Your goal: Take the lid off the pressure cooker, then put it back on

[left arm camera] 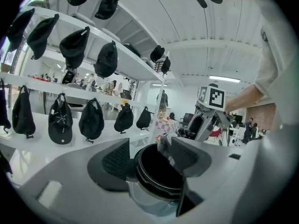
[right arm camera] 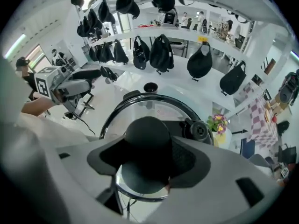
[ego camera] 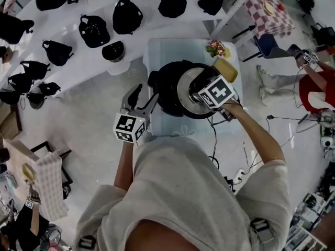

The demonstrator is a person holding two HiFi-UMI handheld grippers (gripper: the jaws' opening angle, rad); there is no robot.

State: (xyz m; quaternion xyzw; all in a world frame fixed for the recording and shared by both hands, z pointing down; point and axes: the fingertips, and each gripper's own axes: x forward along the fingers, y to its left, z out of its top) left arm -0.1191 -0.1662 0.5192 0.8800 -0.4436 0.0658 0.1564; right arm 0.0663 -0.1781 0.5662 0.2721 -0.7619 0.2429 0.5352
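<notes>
Closest in, off the near-left corner of the bench (ego camera: 157,48): left hand-held gripper (ego camera: 144,96), jaws apart, nothing clamped. Its tips sit just beside the left side of the cooker (ego camera: 166,85). In the left gripper view the cooker shows through the gap between the pads with its mouth uncovered and dark inside (can't tell if either pad brushes the wall).

Cooker stands mid-bench, upright, black.

Next out: right hand-held gripper (right arm camera: 149,158), pointing steeply down and clamped on the knob (right arm camera: 147,134) of the lid (right arm camera: 140,107). Both pads press the knob's sides. Lid is glass with a dark rim, and the valve (right arm camera: 201,130) is just right of the knob in the right gripper view. From the head view the lid (ego camera: 186,90) overlaps the cooker's right half (not seated on the mouth). The gripper's marker cube covers its right edge.

Far-right corner of the bench: flowers (ego camera: 216,48), apart from the cooker.

Beyond the bench: white shelves (ego camera: 152,15) curving round, with black caps (ego camera: 127,15) set along them. Checkered table (ego camera: 277,12) sits at far right.
</notes>
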